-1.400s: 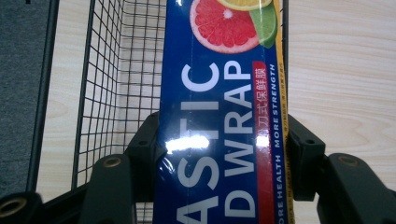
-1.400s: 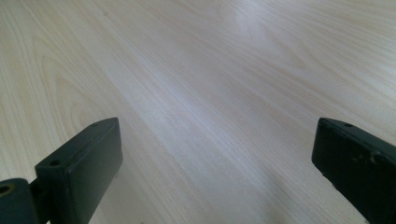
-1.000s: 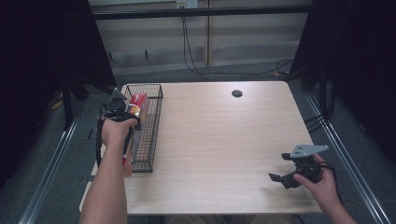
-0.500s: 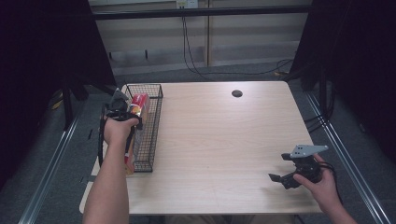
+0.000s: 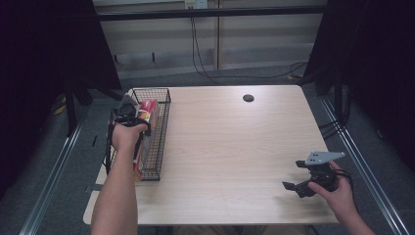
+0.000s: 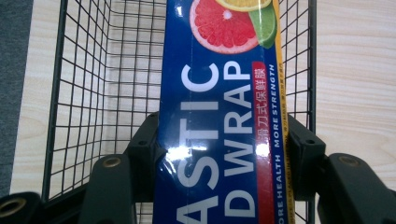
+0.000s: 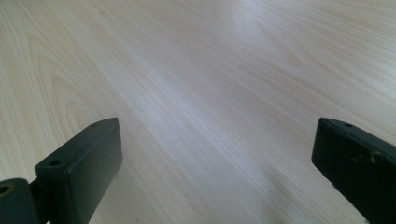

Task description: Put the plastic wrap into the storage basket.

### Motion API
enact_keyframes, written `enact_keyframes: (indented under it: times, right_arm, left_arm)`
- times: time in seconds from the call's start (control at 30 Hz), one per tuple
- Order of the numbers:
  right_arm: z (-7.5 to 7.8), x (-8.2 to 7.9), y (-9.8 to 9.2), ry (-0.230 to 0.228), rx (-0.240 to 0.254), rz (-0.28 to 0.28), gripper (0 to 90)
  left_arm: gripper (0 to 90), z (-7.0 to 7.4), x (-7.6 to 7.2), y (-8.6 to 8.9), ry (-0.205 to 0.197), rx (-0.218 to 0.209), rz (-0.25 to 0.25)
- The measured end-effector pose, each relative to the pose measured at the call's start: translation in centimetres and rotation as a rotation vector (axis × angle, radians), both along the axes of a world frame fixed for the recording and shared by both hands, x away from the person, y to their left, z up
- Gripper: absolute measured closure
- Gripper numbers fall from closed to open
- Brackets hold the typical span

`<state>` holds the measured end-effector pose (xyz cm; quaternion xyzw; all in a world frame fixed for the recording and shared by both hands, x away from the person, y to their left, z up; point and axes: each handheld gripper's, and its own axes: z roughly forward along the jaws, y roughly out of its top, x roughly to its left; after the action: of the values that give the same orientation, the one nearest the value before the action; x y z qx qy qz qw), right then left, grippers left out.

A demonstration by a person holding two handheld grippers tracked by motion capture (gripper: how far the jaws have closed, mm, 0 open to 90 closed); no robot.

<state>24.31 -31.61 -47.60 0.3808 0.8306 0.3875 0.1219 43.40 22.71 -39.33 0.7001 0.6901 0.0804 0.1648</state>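
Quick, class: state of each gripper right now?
Left gripper: shut on the plastic wrap box, over the wire basket.
Right gripper: open, holding nothing, above the table.

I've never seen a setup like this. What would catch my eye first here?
Probably the bright blue plastic wrap box, clamped between the left gripper jaws over a black wire basket at the table's left edge. Then the right gripper, jaws wide apart over bare wood near the front right corner.

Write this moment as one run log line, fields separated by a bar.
left tool: shut on plastic wrap box over wire basket | right tool: open, above bare table
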Motion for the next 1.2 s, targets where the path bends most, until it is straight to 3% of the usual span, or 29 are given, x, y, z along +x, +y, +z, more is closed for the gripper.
enact_keyframes:
  times: [0.03, 0.17, 0.37, 0.43, 0.63, 1.1, 1.2]
  right_arm:
    - [0.0, 0.0, 0.0, 0.0, 0.0, 0.002, 1.8]
    - [0.0, 0.1, 0.0, 0.001, 0.003, 0.003, 1.8]
    - [-0.1, 0.1, 0.1, 0.001, 0.002, 0.006, 1.8]
    - [0.0, 0.0, 0.1, 0.005, 0.0, 0.004, 1.8]
    - [0.0, 0.0, 0.1, 0.003, -0.001, 0.004, 1.8]
    - [0.2, 0.9, 0.7, -0.01, 0.008, 0.019, 1.8]
    - [0.1, 0.8, 0.8, -0.005, 0.001, 0.025, 1.8]
  left_arm:
    - [42.8, -0.1, 0.0, -0.1, 0.003, -0.016, 0.013]
    - [42.8, -0.2, 0.2, 0.1, 0.004, -0.001, 0.005]
    - [42.7, -0.3, 0.3, -0.1, 0.004, -0.018, 0.018]
    - [42.7, -0.4, 0.4, 0.0, 0.004, -0.013, 0.002]
    - [42.6, -0.6, 0.5, -0.2, 0.007, -0.019, 0.026]
    - [42.4, -1.2, 1.0, -0.1, 0.023, 0.006, 0.004]
    - [42.2, -1.4, 1.2, -0.2, 0.043, 0.014, -0.007]
